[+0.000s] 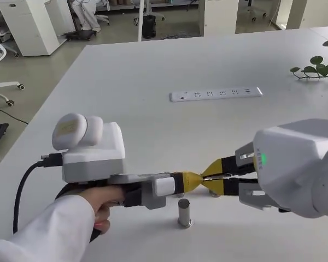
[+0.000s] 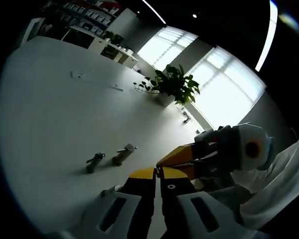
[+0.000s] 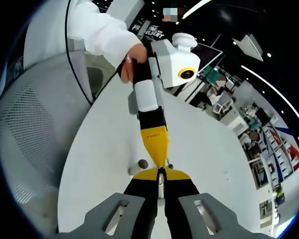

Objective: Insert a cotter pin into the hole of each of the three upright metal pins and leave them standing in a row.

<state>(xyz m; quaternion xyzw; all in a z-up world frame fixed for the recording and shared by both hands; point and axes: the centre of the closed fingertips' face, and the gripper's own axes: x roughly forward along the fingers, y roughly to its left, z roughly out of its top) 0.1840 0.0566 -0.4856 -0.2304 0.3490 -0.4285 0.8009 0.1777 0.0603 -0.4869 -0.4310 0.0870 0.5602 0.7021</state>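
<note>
Left gripper (image 1: 197,180) and right gripper (image 1: 212,176) meet tip to tip over the table (image 1: 153,125), probably to regrip a thin cotter pin (image 3: 160,183); right jaws pinch it; left jaws closed, contents unclear; one metal pin (image 1: 184,213) stands upright just nearer, awaiting insertion.

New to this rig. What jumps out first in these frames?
Two yellow-tipped grippers meet tip to tip low over the white table: the left gripper reaches in from the left and the right gripper from the right, both with jaws closed. A short upright silver metal pin stands just nearer the camera, and a white power strip lies farther back.
</note>
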